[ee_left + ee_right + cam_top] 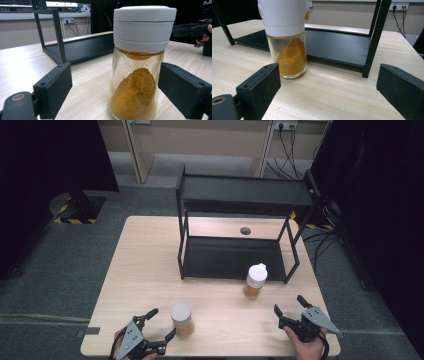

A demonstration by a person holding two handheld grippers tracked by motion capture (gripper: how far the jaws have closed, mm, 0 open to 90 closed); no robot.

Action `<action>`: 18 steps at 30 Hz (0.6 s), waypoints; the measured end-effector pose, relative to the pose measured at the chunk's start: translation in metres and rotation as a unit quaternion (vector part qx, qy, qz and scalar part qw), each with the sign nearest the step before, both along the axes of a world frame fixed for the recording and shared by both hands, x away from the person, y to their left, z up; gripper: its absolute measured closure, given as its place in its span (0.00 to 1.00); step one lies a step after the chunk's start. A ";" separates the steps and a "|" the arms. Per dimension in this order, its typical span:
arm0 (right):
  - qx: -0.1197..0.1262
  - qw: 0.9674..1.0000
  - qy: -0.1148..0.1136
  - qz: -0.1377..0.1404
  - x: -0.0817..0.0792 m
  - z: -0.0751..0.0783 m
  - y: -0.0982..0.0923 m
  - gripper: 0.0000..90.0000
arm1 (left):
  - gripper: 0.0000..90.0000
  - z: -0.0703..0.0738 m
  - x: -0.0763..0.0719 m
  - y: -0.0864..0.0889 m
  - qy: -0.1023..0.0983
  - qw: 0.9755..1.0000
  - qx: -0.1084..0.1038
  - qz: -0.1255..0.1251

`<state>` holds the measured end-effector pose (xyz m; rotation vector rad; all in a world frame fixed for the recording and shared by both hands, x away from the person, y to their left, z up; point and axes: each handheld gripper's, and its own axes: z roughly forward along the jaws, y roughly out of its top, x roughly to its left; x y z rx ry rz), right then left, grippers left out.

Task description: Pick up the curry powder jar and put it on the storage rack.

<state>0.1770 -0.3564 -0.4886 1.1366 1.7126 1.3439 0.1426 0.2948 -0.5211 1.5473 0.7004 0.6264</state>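
Orange powder fills the bottom of two glass jars on my pale wooden counter [150, 265]. My left tool [156, 326] sits low near the front edge with its jaws wide apart, and the glass spice jar with the grey lid [182, 319] stands just beside it. In the left gripper view that jar [140, 65] stands upright between my two black jaws, closer to the right one, and neither jaw touches it. My right tool [289, 303] has its jaws apart too and holds nothing. A second glass spice jar with a white lid [255, 280] stands upright ahead of it, just in front of the black metal shelf rack [240, 195]. In the right gripper view this jar [287, 40] stands farther off, toward the left jaw.
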 end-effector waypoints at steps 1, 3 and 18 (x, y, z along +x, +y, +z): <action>-0.001 1.000 0.000 0.000 0.000 0.000 0.000 0.06 | 0.13 0.000 0.000 0.000 0.001 1.000 0.000 0.000; -0.006 1.000 -0.002 0.001 0.000 0.000 0.001 0.06 | 0.13 0.000 0.001 0.000 0.001 1.000 -0.001 0.000; -0.005 1.000 -0.004 0.000 -0.001 -0.001 0.001 0.06 | 0.13 0.011 0.007 -0.009 -0.017 1.000 -0.011 -0.023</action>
